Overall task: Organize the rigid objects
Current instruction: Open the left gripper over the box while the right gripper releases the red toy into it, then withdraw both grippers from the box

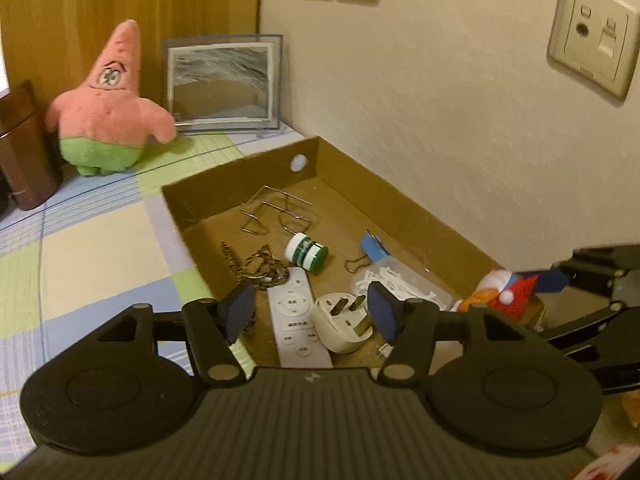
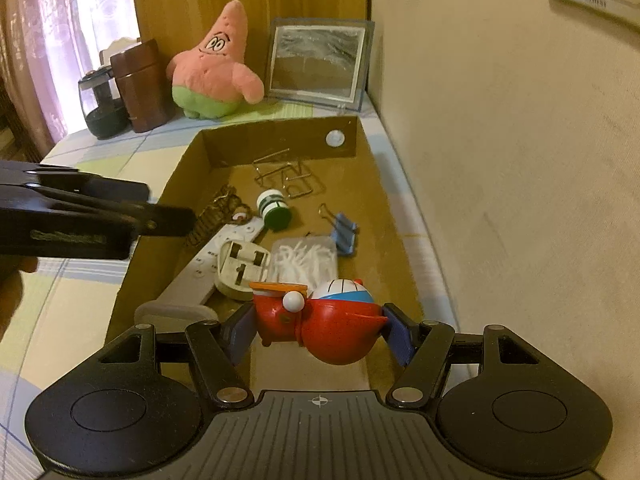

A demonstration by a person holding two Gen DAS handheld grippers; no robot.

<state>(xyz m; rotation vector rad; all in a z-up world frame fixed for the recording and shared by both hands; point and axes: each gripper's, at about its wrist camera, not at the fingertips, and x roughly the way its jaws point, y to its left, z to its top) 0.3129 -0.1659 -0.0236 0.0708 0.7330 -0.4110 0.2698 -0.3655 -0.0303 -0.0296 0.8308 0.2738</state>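
Note:
A shallow cardboard box (image 1: 240, 188) lies along the wall. My left gripper (image 1: 310, 312) hangs open over its near end, pads apart and touching nothing. Below it lie a white remote (image 1: 294, 320) and a white plug (image 1: 344, 324), prongs up. My right gripper (image 2: 320, 332) is shut on a red toy figure (image 2: 320, 320) with a white-and-blue head, just above the box's near edge (image 2: 280, 140). From the left wrist view the toy (image 1: 508, 292) shows at the right, in the right gripper (image 1: 536, 292). The left gripper (image 2: 172, 216) reaches in from the left.
Also in the box: a green-and-white jar (image 1: 307, 255), a blue binder clip (image 1: 370, 248), a clear case of white pieces (image 1: 400, 280), a wire stand (image 1: 276, 212), a braided keychain (image 1: 256, 268). Behind it stand a pink plush (image 1: 108, 100), a picture frame (image 1: 220, 84), a brown canister (image 1: 22, 148). The wall runs close on the right.

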